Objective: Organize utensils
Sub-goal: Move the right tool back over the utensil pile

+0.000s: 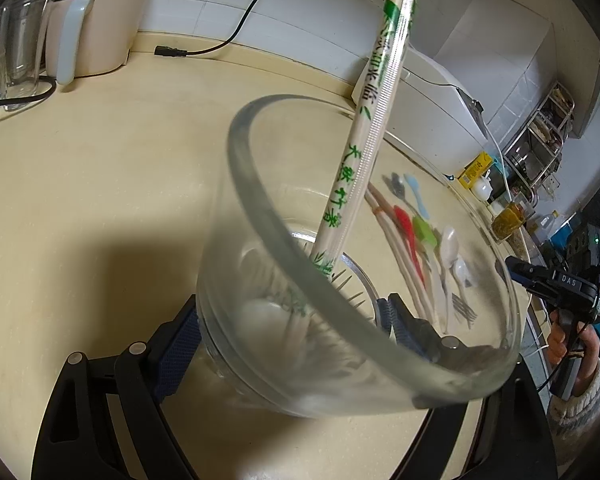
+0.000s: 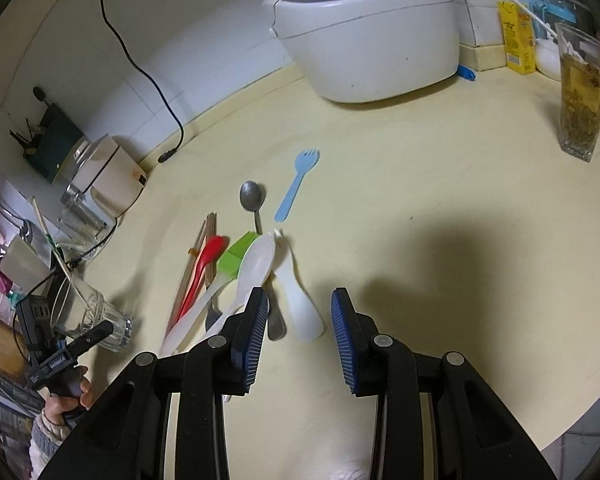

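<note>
— What is the left gripper doing?

— Its two blue pads are pressed against the sides of a clear glass cup, so it is pinching the cup, which is tilted toward the camera over the cream counter.

— Anything inside the cup?

— A wrapped pair of chopsticks with green printing stands in it, leaning up past the rim. Lower down there are pale shapes, one white and rounded, plus what look like fork tines, but through the glass I cannot tell them apart clearly.

— And the right gripper?

— Its jaws are spread wide with nothing between them, hovering just above the counter beside the row of loose utensils.

— Which utensils lie there?

— A blue fork sits a little apart at the far end. Nearer, side by side, are a metal spoon, brown chopsticks, a red spoon, a green brush, a white spoon and a white scoop.

— Other containers?

— A tall glass of tea stands at the right edge, well apart, with leaves in yellow liquid. A closed white rice cooker sits against the wall.
</note>
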The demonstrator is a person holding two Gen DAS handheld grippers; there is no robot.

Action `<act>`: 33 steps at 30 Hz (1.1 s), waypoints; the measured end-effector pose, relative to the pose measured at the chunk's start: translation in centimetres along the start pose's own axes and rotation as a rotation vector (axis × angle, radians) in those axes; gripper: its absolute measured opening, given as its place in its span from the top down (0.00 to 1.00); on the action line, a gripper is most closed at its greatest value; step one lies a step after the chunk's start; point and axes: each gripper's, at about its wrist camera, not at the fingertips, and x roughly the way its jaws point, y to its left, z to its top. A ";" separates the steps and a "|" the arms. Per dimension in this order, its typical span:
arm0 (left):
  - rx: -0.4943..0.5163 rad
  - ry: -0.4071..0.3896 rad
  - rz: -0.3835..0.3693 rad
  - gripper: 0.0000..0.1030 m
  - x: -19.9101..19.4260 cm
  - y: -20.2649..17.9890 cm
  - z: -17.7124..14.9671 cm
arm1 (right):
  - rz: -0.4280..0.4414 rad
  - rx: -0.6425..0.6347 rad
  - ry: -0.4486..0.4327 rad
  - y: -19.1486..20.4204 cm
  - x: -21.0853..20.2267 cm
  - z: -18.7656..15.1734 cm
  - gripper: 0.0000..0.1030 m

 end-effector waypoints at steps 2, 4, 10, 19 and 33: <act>0.000 0.000 0.000 0.13 0.0 0.0 -0.1 | 0.003 -0.008 0.013 0.3 0.5 -0.3 0.67; 0.000 0.000 0.000 0.13 0.0 0.0 -0.1 | 0.006 -0.024 0.030 0.9 1.0 -0.6 0.67; 0.000 0.000 0.000 0.13 -0.1 0.0 -0.1 | 0.014 -0.036 0.054 2.3 2.6 -0.4 0.67; 0.000 0.000 0.000 0.13 0.0 0.0 0.0 | -0.018 -0.042 0.104 3.1 4.8 -0.6 0.67; -0.001 0.000 -0.002 0.13 0.0 0.1 0.0 | -0.043 -0.048 0.123 3.6 5.4 -1.2 0.67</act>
